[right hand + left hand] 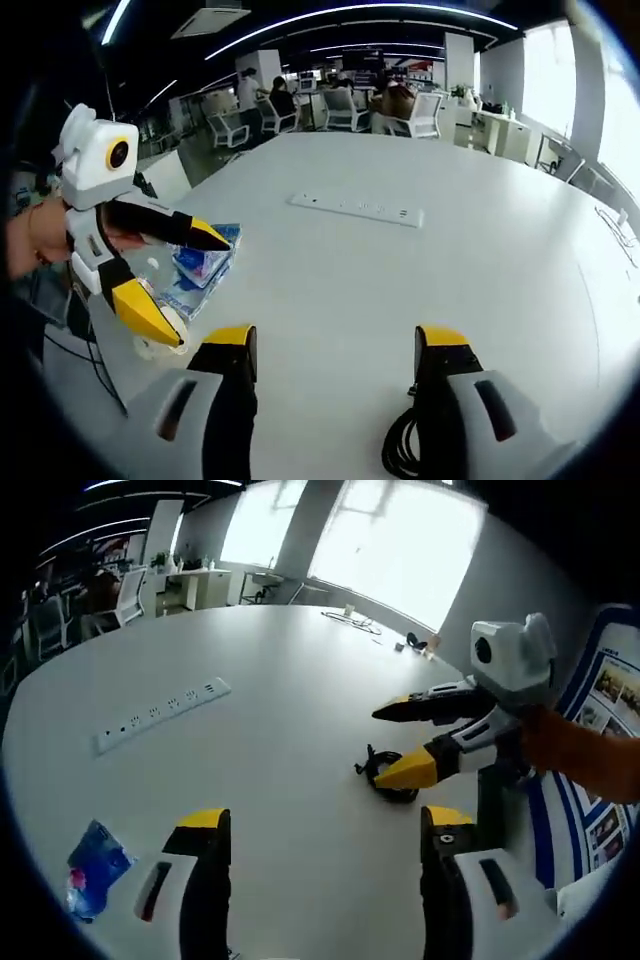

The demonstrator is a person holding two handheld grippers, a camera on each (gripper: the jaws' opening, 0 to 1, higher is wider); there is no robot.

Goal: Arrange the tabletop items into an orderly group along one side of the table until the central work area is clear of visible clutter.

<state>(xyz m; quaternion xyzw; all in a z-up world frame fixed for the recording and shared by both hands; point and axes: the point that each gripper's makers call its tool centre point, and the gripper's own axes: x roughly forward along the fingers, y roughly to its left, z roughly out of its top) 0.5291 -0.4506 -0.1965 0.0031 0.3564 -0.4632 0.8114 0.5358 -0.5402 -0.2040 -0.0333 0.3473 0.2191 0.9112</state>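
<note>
My left gripper (325, 825) is open above the bare white table (270, 680), nothing between its jaws. A blue plastic packet (95, 870) lies to its left. My right gripper (378, 743) reaches in from the right, open, its lower jaw just over a coiled black cable (392, 785). In the right gripper view my right gripper (335, 340) stands open, with the black cable (400, 445) beside its right jaw. The left gripper (200, 288) is open over blue packets (205, 265) and a pale roll (158, 347) near the table edge.
A white power strip (165, 712) (355, 208) lies flat mid-table. Small items and a thin cable (352, 620) sit at the far edge by the windows. A poster panel (610, 690) stands close on the right. Office chairs (345, 105) and desks ring the table.
</note>
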